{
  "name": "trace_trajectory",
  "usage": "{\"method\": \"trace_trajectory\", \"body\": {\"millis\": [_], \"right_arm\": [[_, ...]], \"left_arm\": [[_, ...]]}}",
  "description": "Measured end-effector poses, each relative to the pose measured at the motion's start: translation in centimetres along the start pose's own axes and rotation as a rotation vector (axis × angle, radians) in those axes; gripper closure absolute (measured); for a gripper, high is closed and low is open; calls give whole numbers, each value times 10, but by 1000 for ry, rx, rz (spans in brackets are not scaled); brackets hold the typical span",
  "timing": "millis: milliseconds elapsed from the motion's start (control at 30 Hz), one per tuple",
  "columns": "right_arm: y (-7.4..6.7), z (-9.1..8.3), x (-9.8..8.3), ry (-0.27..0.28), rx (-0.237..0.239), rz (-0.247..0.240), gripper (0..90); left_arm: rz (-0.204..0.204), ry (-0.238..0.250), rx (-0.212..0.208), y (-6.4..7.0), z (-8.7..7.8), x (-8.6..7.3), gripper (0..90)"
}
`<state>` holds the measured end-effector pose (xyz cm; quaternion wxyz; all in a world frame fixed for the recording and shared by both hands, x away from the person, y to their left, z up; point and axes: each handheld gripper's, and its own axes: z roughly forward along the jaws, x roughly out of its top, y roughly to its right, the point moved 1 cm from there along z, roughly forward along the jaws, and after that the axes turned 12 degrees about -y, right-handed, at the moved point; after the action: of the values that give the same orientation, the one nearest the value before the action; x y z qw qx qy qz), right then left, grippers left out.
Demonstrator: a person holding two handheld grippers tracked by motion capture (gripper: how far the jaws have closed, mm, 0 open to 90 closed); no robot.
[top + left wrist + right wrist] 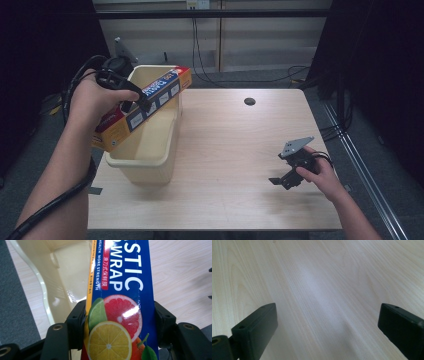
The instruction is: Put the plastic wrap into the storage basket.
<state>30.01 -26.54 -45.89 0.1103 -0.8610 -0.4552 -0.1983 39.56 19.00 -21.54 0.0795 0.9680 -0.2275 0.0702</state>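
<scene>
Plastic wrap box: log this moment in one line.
left gripper: shut on plastic wrap box | box: tilted over bin | right gripper: open, empty, by table

The box between my jaws carries big white letters, cut off at the frame edge: "STIC" above "WRAP". Down its side, small white print reads "HEALTH MORE STRENGTH". A red strip beside it holds white Chinese characters, too small for me to read surely.

A pale wooden table has a dark round hole.
</scene>
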Motion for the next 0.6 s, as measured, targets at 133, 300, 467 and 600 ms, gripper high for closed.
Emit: {"method": "trace_trajectory", "body": {"millis": [133, 300, 467, 600], "right_arm": [[0, 0, 0, -1, -4, 1, 26], [0, 0, 0, -7, -9, -4, 26], [0, -1, 0, 0, -2, -7, 26], [0, -1, -1, 6, -2, -9, 26]], "left_arm": [[-13, 11, 0, -2, -5, -1, 408], [-26, 10, 17, -3, -12, -2, 407], [-40, 4, 27, -5, -13, -2, 408], [-60, 8, 30, -7, -11, -3, 408]]}}
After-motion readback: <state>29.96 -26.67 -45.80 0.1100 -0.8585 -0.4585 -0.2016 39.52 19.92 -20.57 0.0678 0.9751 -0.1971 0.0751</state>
